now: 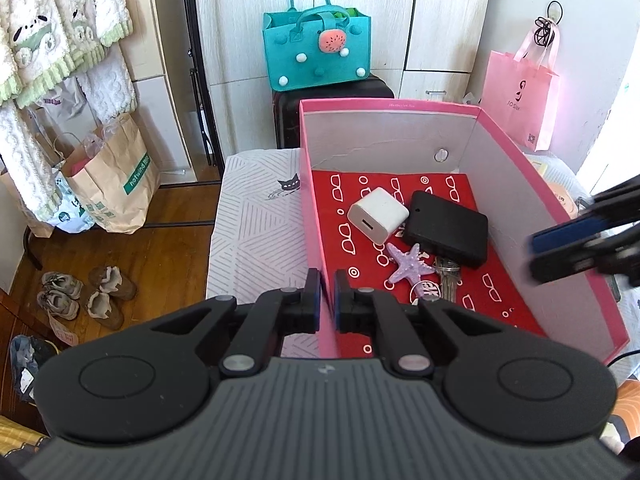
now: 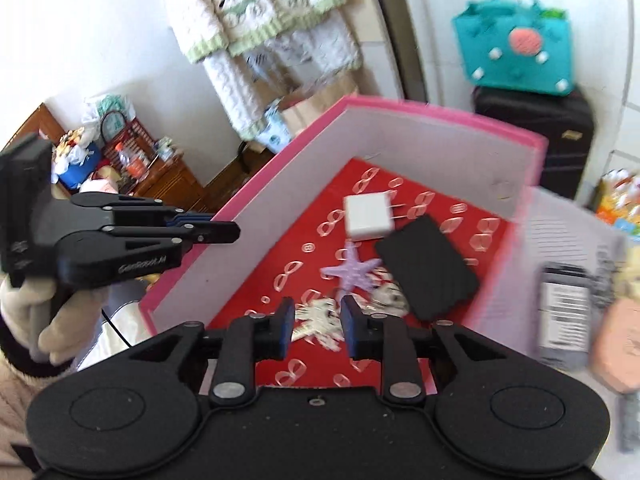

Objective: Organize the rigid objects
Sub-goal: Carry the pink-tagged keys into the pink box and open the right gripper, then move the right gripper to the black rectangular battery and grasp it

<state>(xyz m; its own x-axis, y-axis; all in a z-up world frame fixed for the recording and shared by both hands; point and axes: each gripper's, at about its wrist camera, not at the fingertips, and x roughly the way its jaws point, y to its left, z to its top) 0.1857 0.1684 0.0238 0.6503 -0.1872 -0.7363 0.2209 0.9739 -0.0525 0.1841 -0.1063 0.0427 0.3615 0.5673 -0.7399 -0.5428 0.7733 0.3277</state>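
Observation:
A pink box point(image 1: 560, 216) with a red patterned floor holds a white charger cube point(image 1: 378, 213), a black flat case point(image 1: 446, 229), a purple starfish point(image 1: 409, 266) and keys point(image 1: 447, 280). My left gripper point(image 1: 327, 292) is shut on the box's near left wall. My right gripper point(image 2: 317, 322) is open and empty above the box's near end, over the keys point(image 2: 320, 320); the view is blurred. It also shows at the right of the left wrist view point(image 1: 560, 252). The starfish point(image 2: 352, 268), charger point(image 2: 368, 216) and case point(image 2: 428, 266) lie ahead of it.
The box stands on a white patterned cloth point(image 1: 256, 216). A teal bag point(image 1: 316, 48) sits on a black suitcase point(image 1: 288, 120) behind it. A pink bag point(image 1: 520, 96) is at the right. A dark labelled item point(image 2: 564, 312) and a peach object point(image 2: 620, 344) lie right of the box.

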